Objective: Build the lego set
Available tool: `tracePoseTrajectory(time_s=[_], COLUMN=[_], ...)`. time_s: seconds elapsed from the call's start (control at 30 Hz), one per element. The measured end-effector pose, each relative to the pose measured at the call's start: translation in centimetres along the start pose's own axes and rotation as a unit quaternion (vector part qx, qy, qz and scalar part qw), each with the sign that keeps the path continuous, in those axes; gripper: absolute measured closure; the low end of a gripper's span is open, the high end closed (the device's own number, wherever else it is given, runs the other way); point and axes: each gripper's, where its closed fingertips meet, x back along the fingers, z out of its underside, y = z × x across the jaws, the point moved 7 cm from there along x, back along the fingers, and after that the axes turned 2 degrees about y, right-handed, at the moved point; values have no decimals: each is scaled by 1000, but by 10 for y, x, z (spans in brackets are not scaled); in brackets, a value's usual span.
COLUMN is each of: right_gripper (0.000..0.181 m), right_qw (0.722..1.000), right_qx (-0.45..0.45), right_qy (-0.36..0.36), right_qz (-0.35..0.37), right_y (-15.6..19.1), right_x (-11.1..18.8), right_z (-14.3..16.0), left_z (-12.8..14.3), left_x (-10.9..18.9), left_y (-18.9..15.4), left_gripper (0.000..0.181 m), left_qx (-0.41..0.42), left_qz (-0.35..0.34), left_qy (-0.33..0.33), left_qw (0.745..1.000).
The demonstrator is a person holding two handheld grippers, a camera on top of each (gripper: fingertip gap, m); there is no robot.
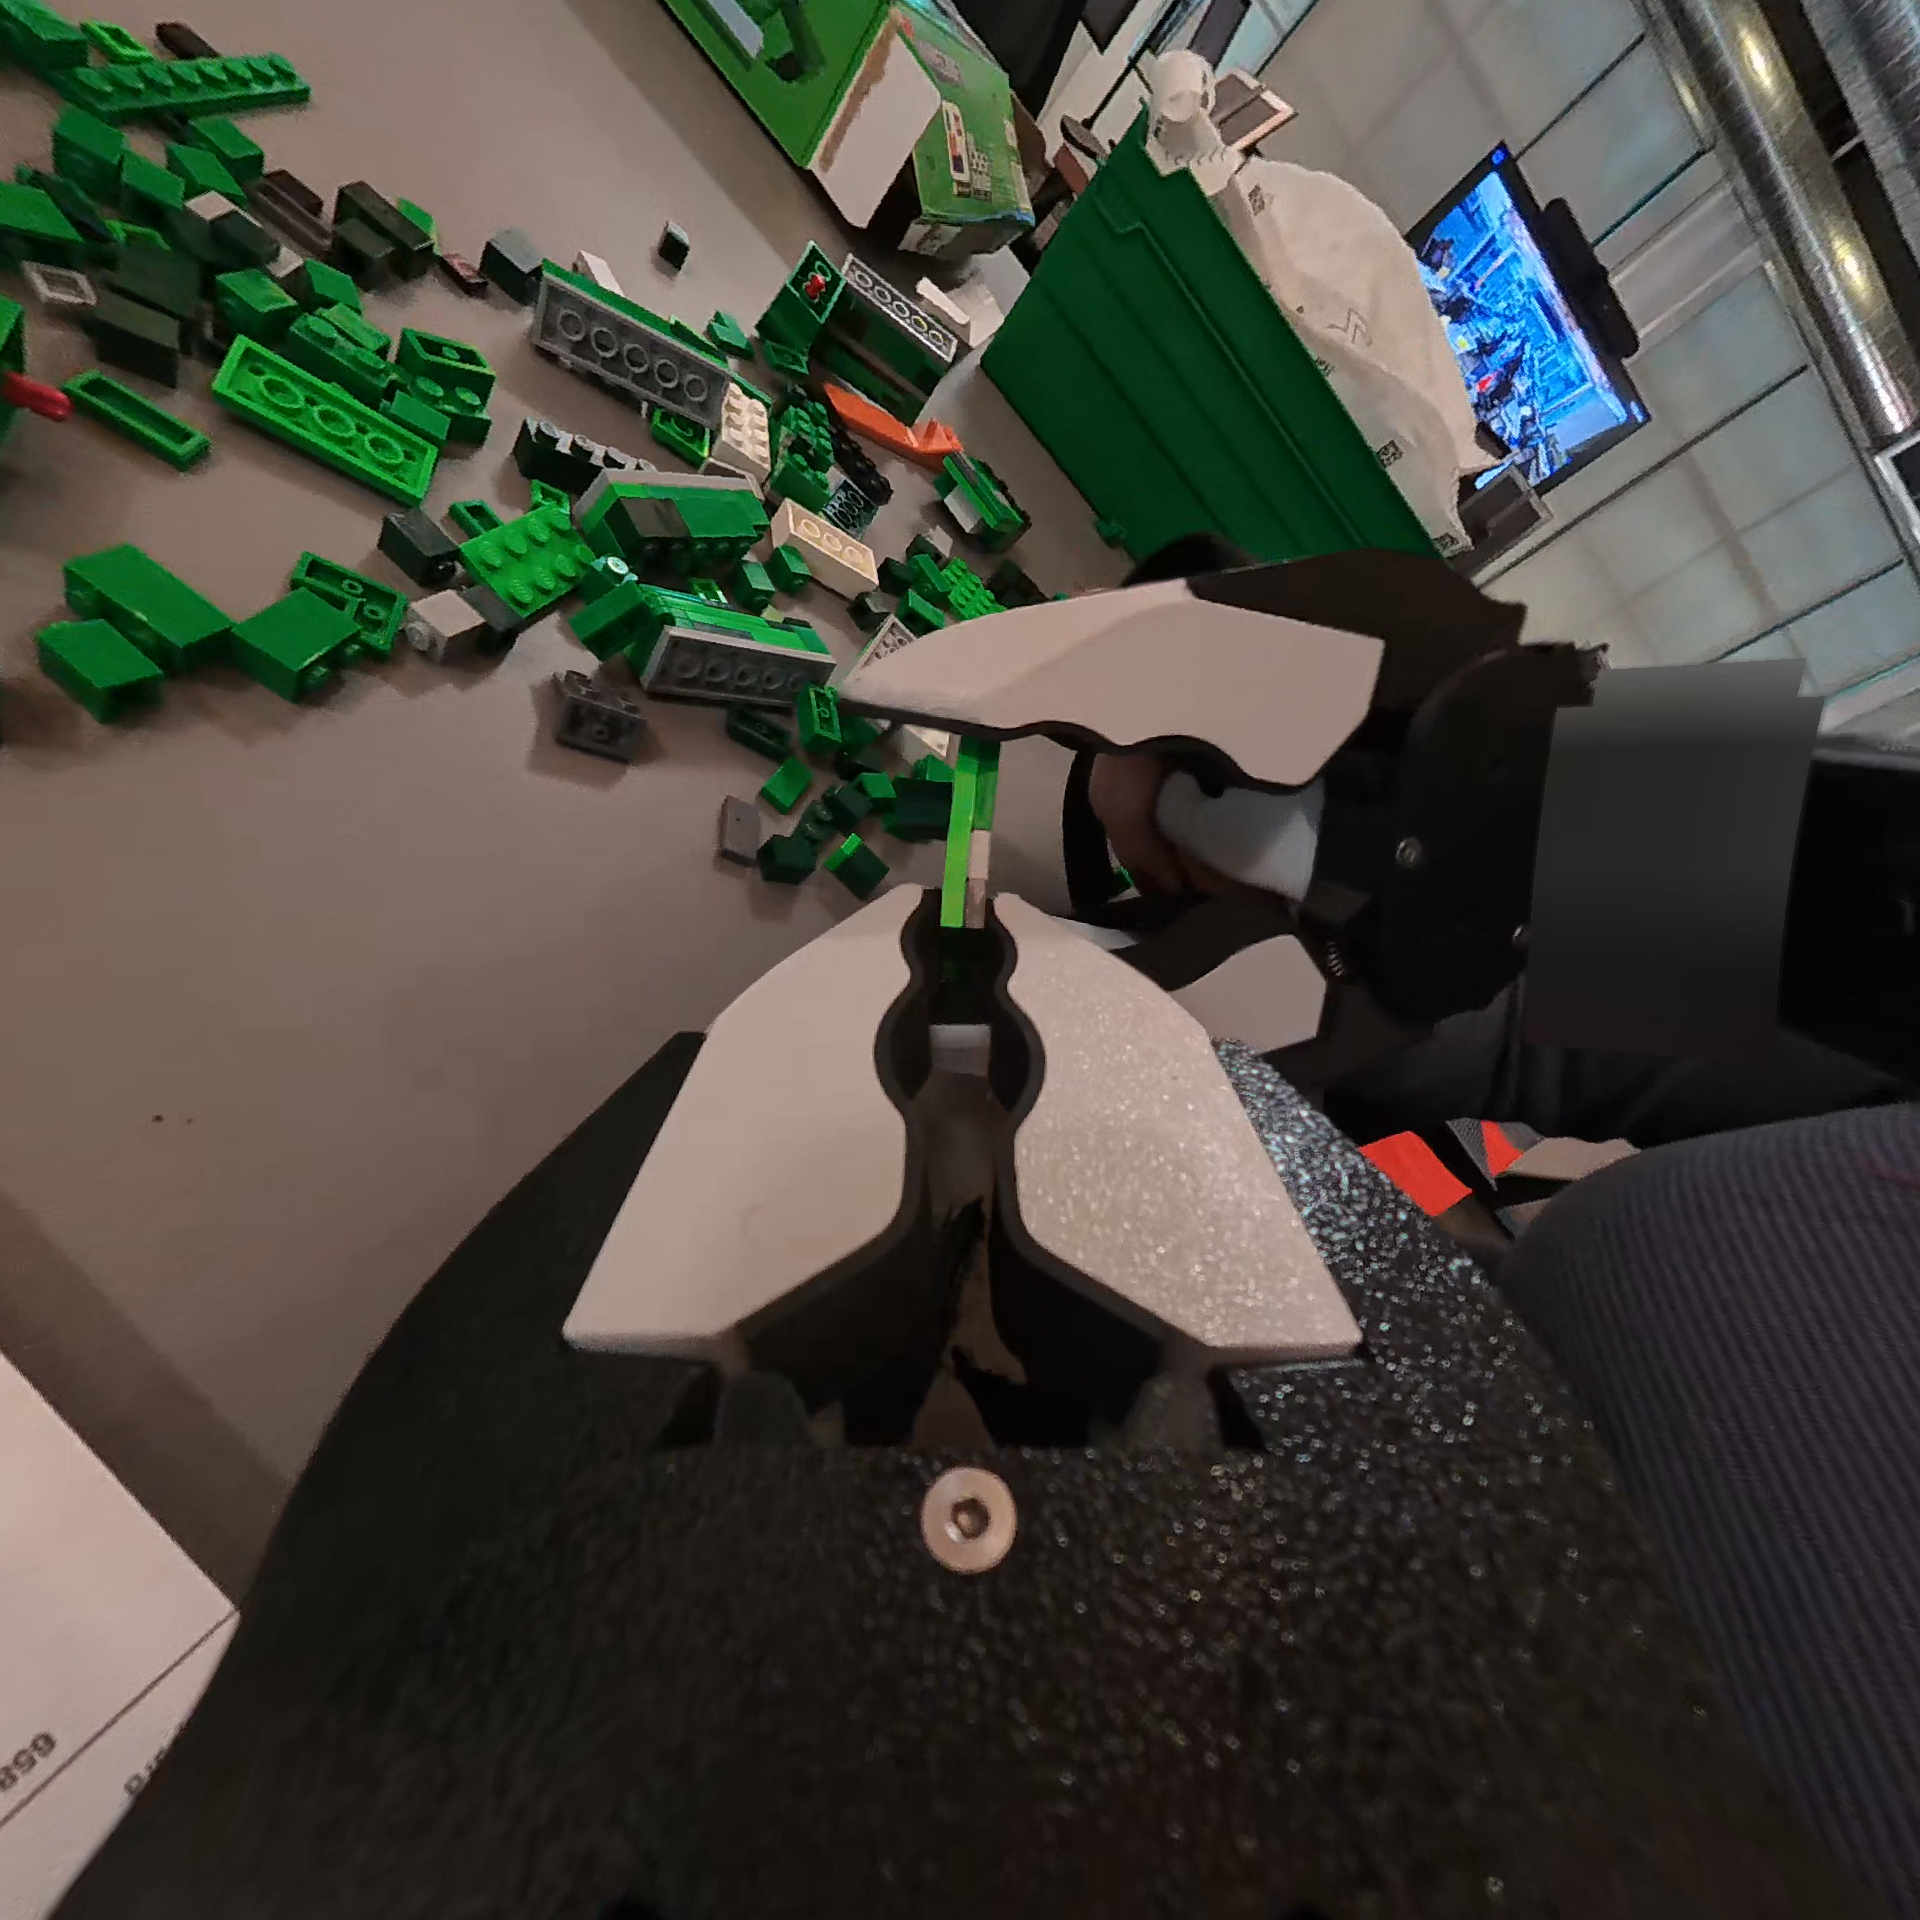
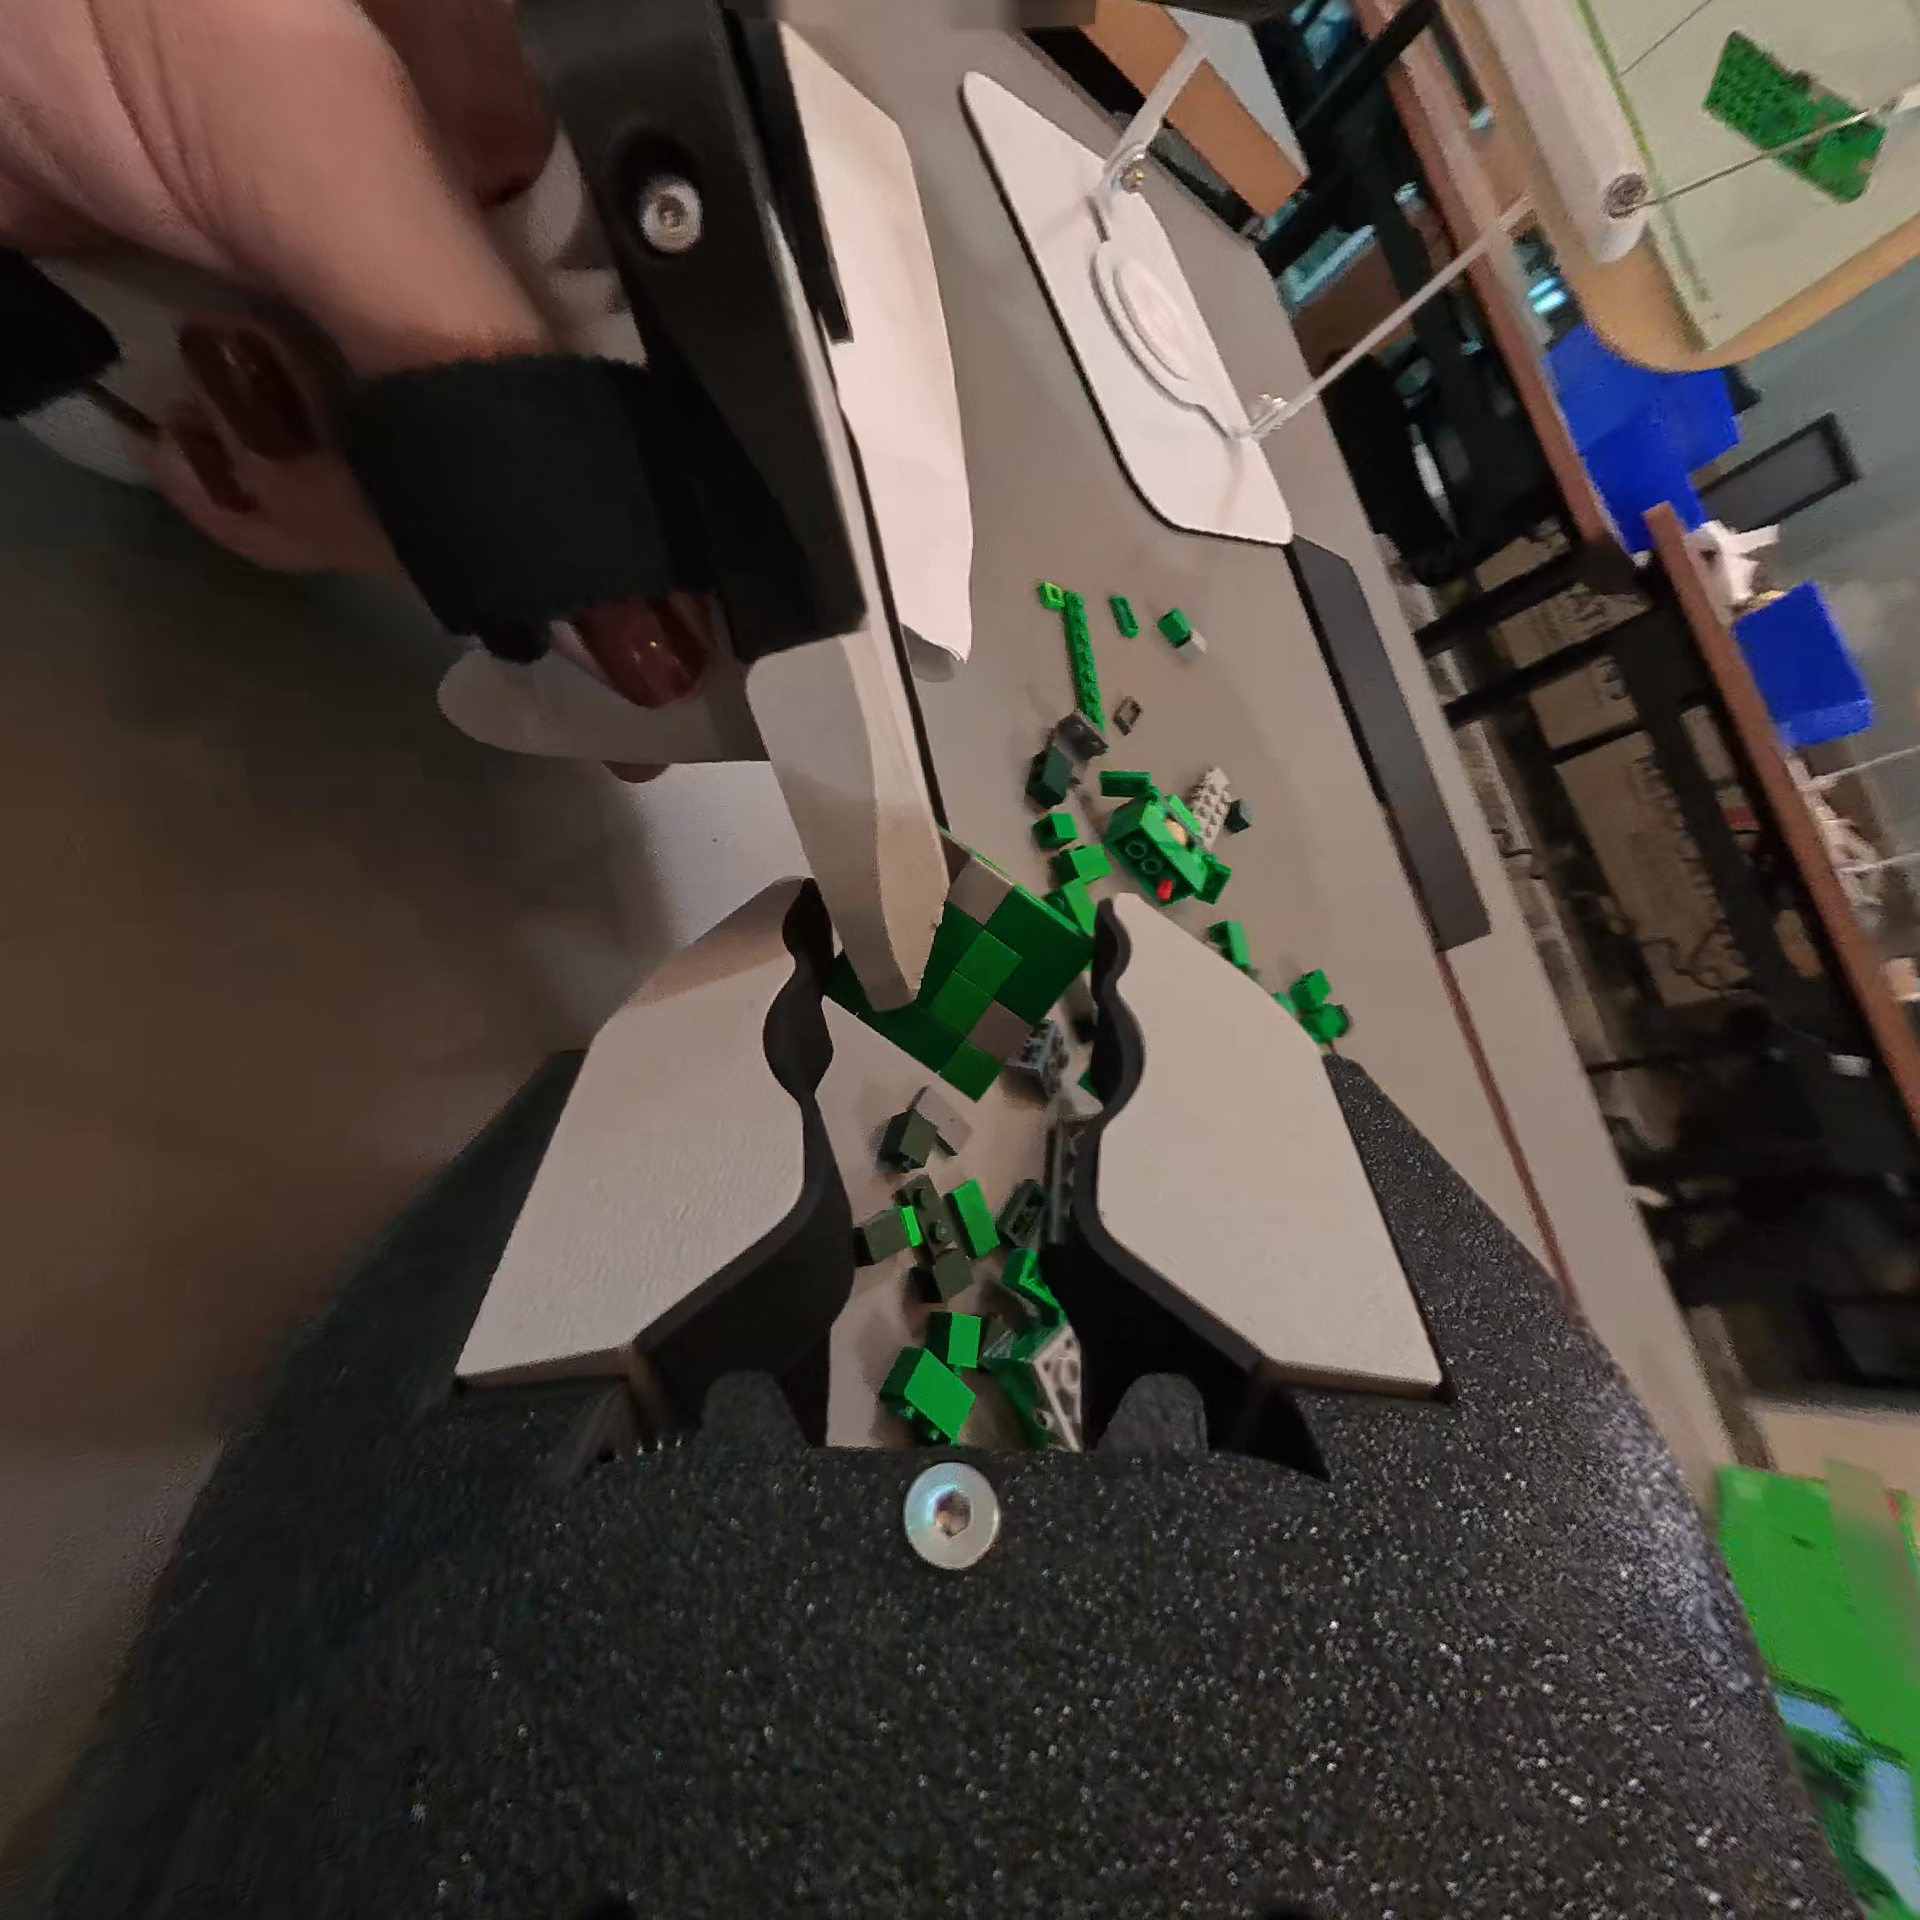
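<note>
My left gripper [image 1: 961, 914] is shut on a flat assembly of green, white and grey tiles [image 1: 966, 831], which it holds edge-on above the grey table [image 1: 312, 935]. In the right wrist view the same assembly [image 2: 1008, 966] shows its tiled green face, pinched by the left gripper [image 2: 899, 987] that comes in from the upper left in a person's hand. My right gripper [image 2: 956, 925] is open, with a fingertip on each side of the assembly and not clamped on it. Its upper finger [image 1: 1101, 665] reaches over the assembly in the left wrist view.
Many loose green, grey and white bricks [image 1: 416, 416] lie across the table. A green set box [image 1: 904, 114], a green bin [image 1: 1174, 364] with a white bag [image 1: 1351, 301] and a monitor [image 1: 1517, 322] stand behind. A white mat [image 2: 1143, 312] lies farther along the table. Both grippers' tips are close together, under 4 cm apart.
</note>
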Motion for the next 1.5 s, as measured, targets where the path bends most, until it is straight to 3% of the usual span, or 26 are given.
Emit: tracePoseTrajectory(time_s=[0.43, 0.57, 0.67, 0.8, 0.97, 1.13, 1.23, 1.5], right_gripper=[136, 136, 152, 153, 149, 136, 141, 141], right_qw=[982, 978, 953, 979, 997, 999, 998, 997], right_qx=[153, 173, 264, 171, 54, -15, -18, 70], right_qy=[-17, -24, -13, -37, -49, -38, -50, -26], right_qz=[113, 116, 151, 100, 34, -31, -37, 27], right_y=[7, 11, 22, 17, 9, 5, 4, 12], right_x=[0, -5, -10, -11, -5, -9, -6, -11], right_z=[-3, -1, -1, 2, 9, 16, 17, 16], left_z=[1, 2, 2, 3, 4, 4, 4, 6], left_x=[2, 2, 3, 2, -2, -1, -1, -1], left_y=[6, 11, 15, 18, 18, 16, 15, 20], left_gripper=[174, 174, 174, 174, 174, 174, 175, 174], left_qx=[65, 77, 95, 81, 7, -16, -37, -13], left_qz=[43, 34, 29, -10, -85, -70, -77, -103], left_qy=[-36, -36, -37, -24, 4, 14, 24, 30], left_qw=[996, 996, 994, 996, 996, 997, 996, 994])
